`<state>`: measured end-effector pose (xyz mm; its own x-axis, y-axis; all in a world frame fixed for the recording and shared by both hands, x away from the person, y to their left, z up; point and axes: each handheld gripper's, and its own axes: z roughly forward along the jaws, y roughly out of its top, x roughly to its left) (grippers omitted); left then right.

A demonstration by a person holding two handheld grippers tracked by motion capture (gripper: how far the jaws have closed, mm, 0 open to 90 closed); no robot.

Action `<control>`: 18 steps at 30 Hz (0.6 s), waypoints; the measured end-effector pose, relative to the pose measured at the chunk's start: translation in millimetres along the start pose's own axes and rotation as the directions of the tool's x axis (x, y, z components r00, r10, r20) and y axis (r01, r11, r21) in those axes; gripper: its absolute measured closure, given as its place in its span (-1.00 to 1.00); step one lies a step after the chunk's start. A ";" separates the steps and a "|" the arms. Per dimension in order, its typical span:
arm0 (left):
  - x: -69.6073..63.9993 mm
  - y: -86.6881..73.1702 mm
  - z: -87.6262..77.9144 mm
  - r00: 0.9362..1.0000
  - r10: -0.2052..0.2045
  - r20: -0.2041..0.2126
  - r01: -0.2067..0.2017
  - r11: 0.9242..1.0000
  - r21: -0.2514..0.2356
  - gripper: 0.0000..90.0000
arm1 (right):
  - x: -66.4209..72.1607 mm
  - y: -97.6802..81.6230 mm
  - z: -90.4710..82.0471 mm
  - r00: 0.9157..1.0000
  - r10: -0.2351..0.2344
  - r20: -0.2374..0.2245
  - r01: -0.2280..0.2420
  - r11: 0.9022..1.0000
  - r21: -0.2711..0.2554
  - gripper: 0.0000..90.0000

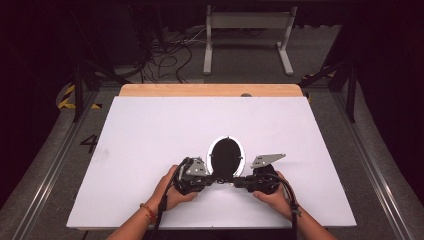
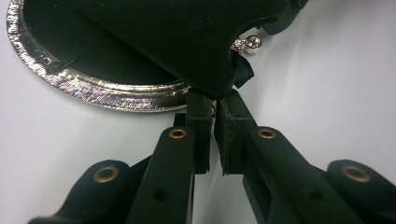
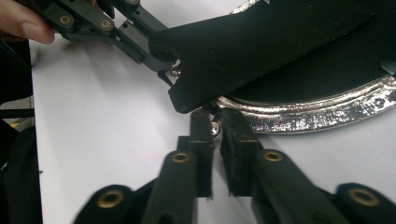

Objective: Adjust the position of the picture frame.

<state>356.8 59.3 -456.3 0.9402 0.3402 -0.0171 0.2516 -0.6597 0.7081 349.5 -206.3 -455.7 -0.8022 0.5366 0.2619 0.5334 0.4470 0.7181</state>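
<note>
An oval tray (image 1: 241, 150) with a shiny silver rim and a black inside lies on the white table near the front. A flat black board (image 2: 187, 42) rests tilted over it, its near end sticking out past the rim. My left gripper (image 2: 215, 112) comes in from the left under that end, jaws nearly together on a small silvery piece at their tips. My right gripper (image 3: 215, 123) comes in from the right and pinches a small silver bead (image 3: 215, 127). In the high view the left gripper (image 1: 219, 180) and right gripper (image 1: 238, 181) almost meet tip to tip.
The white tabletop (image 1: 150, 135) stretches wide on all sides of the tray, with a wooden strip (image 1: 210, 90) along its far edge. Beyond it are cables on the floor and a white frame (image 1: 247, 35). The person's hands hold both grippers near the front edge.
</note>
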 end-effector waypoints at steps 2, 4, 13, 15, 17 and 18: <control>-0.2 0.3 0.7 1.000 0.003 0.005 -0.003 1.000 -0.005 0.88 | -1.6 0.1 -2.8 1.000 0.019 -0.015 -0.019 1.000 -0.013 0.67; -0.2 0.3 0.5 1.000 0.002 0.006 -0.002 1.000 -0.004 0.88 | -4.9 -0.2 -6.9 0.998 0.047 -0.041 -0.048 0.998 -0.030 0.51; 2.3 1.5 -0.1 1.000 0.002 -0.003 -0.002 1.000 -0.010 0.88 | -10.7 2.3 -6.5 0.981 0.127 -0.147 -0.137 0.989 -0.056 0.27; 3.1 1.9 0.0 1.000 -0.004 -0.002 0.004 1.000 -0.016 0.88 | -8.3 1.9 -4.4 0.984 0.106 -0.142 -0.112 0.993 -0.033 0.26; 3.0 2.3 0.3 1.000 -0.002 0.000 0.002 1.000 -0.017 0.88 | -7.9 0.8 -3.6 0.983 0.106 -0.149 -0.112 0.993 -0.028 0.23; 2.9 2.3 0.4 1.000 -0.002 0.001 0.002 1.000 -0.017 0.88 | -8.0 0.8 -3.5 0.982 0.111 -0.151 -0.117 0.993 -0.031 0.19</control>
<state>360.2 58.5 -455.0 0.9398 0.3413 -0.0191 0.2497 -0.6474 0.7201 355.3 -212.7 -454.9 -0.7691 0.4690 0.4341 0.6152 0.3591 0.7019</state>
